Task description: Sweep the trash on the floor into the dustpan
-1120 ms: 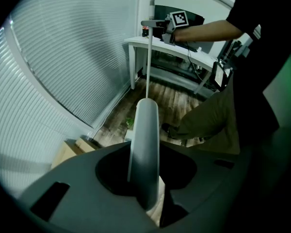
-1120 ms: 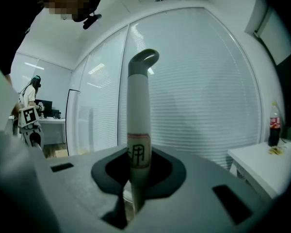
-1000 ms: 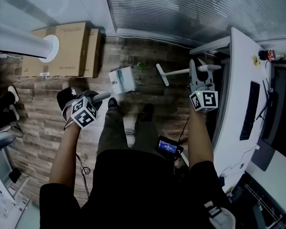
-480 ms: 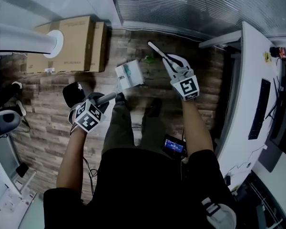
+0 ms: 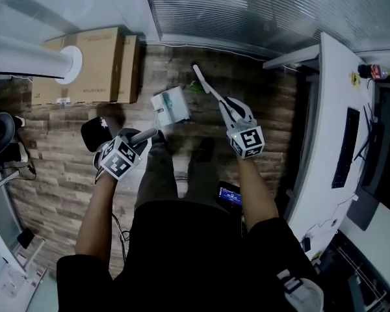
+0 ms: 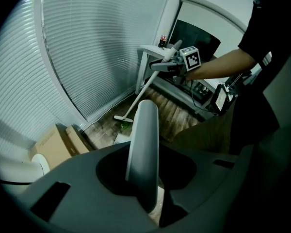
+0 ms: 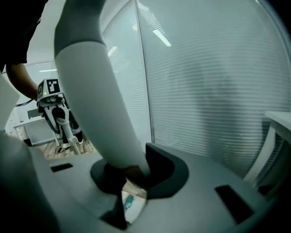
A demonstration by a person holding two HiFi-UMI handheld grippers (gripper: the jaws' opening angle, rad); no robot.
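Well, the trash (image 5: pixel 195 87) is a small green scrap on the wooden floor (image 5: pixel 65 142), close under the window blinds (image 5: pixel 247 12). It lies just beside the foot of the broom (image 5: pixel 211 91) and a little to the right of the dustpan (image 5: pixel 169 107), not inside it (what sort of scrap it is I can't make out).

The dustpan is white and sits low on the floor in front of my feet, its mouth turned toward the scrap. My left gripper (image 5: pixel 142 138) is pinched on the dustpan handle (image 6: pixel 143 144), a pale grey bar standing up between the jaws, and it points steeply down.

My right gripper (image 5: pixel 229 107) is clamped round the broom handle (image 7: pixel 94 91), which fills the space between its jaws. The stick slants away from it, down to the floor by the blinds.

Further out, two cardboard boxes (image 5: pixel 91 64) stand against the wall on my left, and a white desk (image 5: pixel 325 129) with a keyboard (image 5: pixel 343 149) runs along my right.
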